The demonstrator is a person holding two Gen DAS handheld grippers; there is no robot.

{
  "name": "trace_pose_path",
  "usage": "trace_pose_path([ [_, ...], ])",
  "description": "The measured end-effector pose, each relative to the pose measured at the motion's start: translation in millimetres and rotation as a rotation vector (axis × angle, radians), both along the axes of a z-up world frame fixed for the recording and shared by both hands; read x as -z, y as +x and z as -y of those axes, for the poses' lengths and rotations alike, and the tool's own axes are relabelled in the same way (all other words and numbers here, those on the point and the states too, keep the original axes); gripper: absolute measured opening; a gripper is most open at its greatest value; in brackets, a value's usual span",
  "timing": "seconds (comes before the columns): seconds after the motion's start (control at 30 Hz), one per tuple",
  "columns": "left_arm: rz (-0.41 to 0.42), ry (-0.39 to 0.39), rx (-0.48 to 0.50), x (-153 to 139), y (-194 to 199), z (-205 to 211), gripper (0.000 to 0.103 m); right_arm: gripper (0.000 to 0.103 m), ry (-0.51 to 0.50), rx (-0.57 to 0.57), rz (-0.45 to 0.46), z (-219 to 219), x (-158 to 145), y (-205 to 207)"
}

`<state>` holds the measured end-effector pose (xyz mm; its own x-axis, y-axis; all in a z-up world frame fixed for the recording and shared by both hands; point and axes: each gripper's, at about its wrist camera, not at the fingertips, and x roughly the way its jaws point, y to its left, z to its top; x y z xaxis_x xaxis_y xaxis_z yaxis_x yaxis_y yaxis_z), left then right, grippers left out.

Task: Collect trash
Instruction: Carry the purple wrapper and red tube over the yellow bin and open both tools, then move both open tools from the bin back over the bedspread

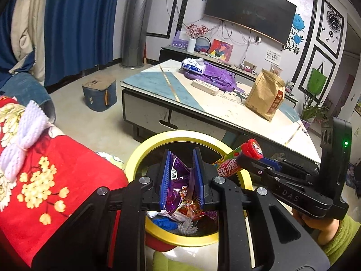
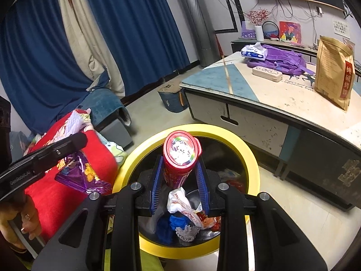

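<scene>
My left gripper (image 1: 181,158) is shut on a crumpled purple snack wrapper (image 1: 178,176), held over the mouth of a yellow-rimmed trash bin (image 1: 144,149). The same wrapper (image 2: 83,176) shows at the left of the right wrist view, just outside the bin rim (image 2: 252,155). My right gripper (image 2: 180,161) is shut on a red candy tube (image 2: 180,158) with a round lid, above the bin opening; the tube (image 1: 239,160) comes in from the right in the left wrist view. Inside the bin lie several wrappers (image 2: 182,205) and a blue scrap (image 2: 171,225).
A red flowered blanket (image 1: 45,180) lies on the sofa left of the bin. A low coffee table (image 1: 203,103) behind it carries a brown paper bag (image 1: 264,94), a purple backpack (image 1: 216,76) and a tissue pack (image 1: 193,65). A blue stool (image 1: 99,94) stands on the floor.
</scene>
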<state>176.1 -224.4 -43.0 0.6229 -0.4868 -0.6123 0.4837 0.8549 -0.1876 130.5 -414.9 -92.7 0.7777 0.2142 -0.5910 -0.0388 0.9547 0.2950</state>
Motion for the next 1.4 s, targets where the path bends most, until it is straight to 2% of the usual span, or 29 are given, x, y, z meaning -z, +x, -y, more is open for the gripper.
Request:
trace_pose_path([
  [0.1, -0.012, -0.004, -0.007, 2.5, 7.5, 2.3, 0.023, 0.028, 0.021, -0.005, -0.027, 3.0, 3.5, 3.3],
  [0.13, -0.016, -0.006, -0.016, 3.2, 9.1, 1.6, 0.034, 0.029, 0.027, 0.003, -0.036, 3.5, 4.3, 3.5],
  [0.17, -0.019, -0.01, -0.026, 3.9, 10.5, -1.2, 0.052, 0.036, 0.036, 0.021, -0.04, 5.9, 5.8, 3.3],
  [0.2, -0.022, -0.017, -0.047, 4.3, 12.6, -5.0, 0.06, 0.044, 0.043, 0.027, -0.044, 7.0, 6.9, 2.9],
  [0.23, -0.027, -0.027, -0.065, 4.4, 14.9, -8.5, 0.076, 0.047, 0.048, 0.032, -0.045, 8.2, 7.2, 3.4],
  [0.27, -0.034, -0.039, -0.072, 4.3, 16.0, -12.6, 0.084, 0.052, 0.051, 0.044, -0.043, 9.6, 6.9, 2.9],
  [0.37, -0.039, -0.042, -0.092, 4.3, 16.7, -21.0, 0.092, 0.055, 0.053, 0.059, -0.033, 11.0, 4.7, 2.1],
  [0.47, -0.051, -0.05, -0.11, 3.2, 16.3, -29.1, 0.092, 0.059, 0.062, 0.061, -0.017, 9.9, 1.4, 0.9],
  [0.87, -0.011, -0.063, -0.21, -10.4, 2.9, -66.5, 0.092, 0.064, 0.049, 0.008, 0.029, -13.4, -14.9, 0.4],
  [1.4, 0.018, -0.098, -0.461, -22.7, -13.6, -168.1, 0.092, 0.07, 0.009, -0.178, 0.066, -98.0, -39.8, 16.2],
])
